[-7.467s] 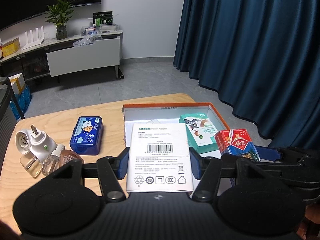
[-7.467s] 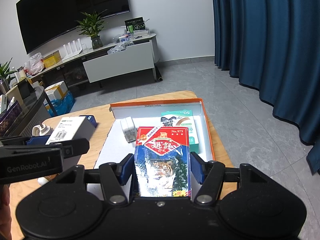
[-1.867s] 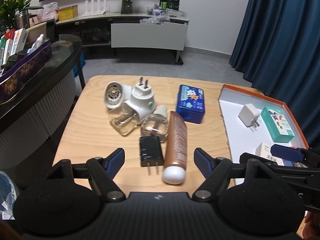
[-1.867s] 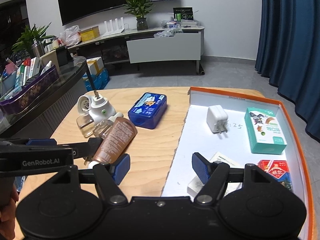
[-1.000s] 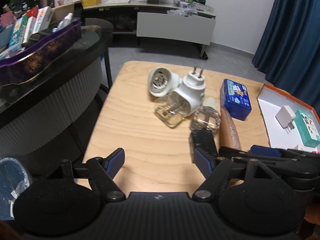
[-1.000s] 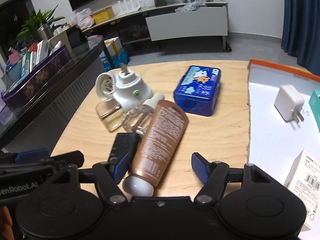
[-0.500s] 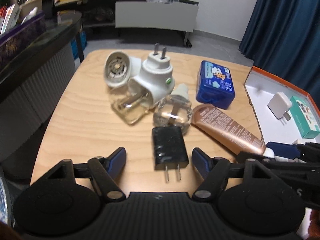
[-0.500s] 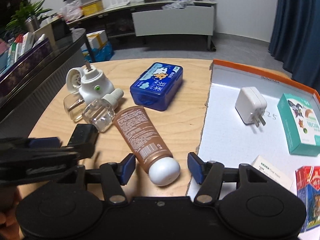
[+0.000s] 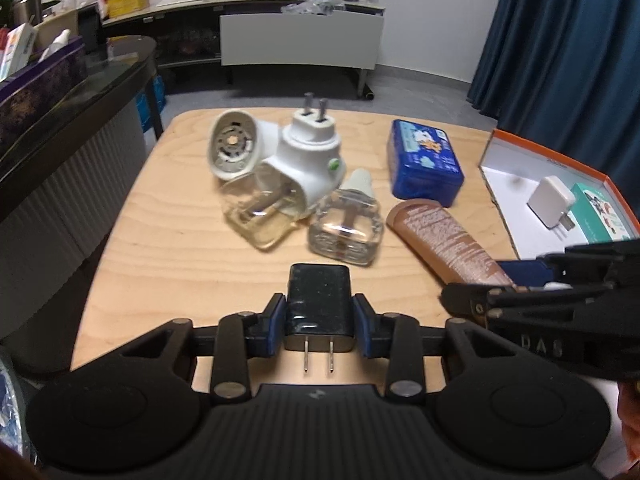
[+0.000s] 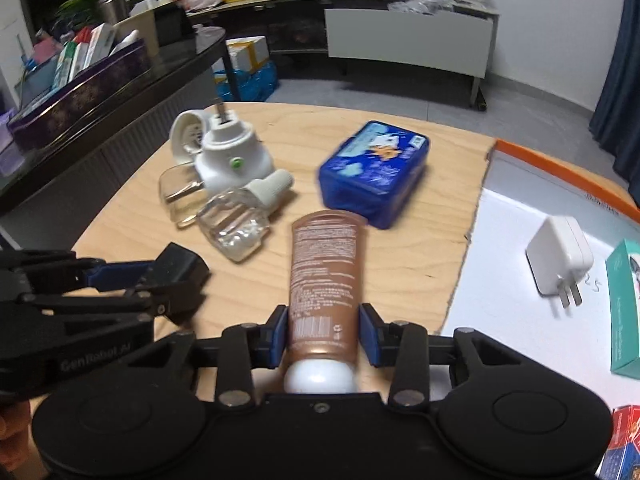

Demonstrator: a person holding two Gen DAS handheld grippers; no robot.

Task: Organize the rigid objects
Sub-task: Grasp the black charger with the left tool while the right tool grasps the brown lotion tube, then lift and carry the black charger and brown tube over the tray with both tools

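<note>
Grasping step: left hand-held gripper [image 9: 319, 330] closing, pads against the black charger [image 9: 319, 304]; right hand-held gripper [image 10: 322, 332] clenched on the brown tube [image 10: 326, 280]. Both lie on the tabletop [image 9: 168, 248]. Next, likely: lift, carry across to the orange-rimmed tray [image 10: 560, 168].

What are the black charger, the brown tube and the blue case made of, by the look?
Black charger: hard plastic, glossy, faintly speckled sheen; two bare metal prongs. Brown tube: probably soft plastic with a metallic bronze finish and printed text; smooth white plastic cap. Blue case: rigid moulded plastic, rounded corners, printed cartoon lid; metal cannot be ruled out.
</note>
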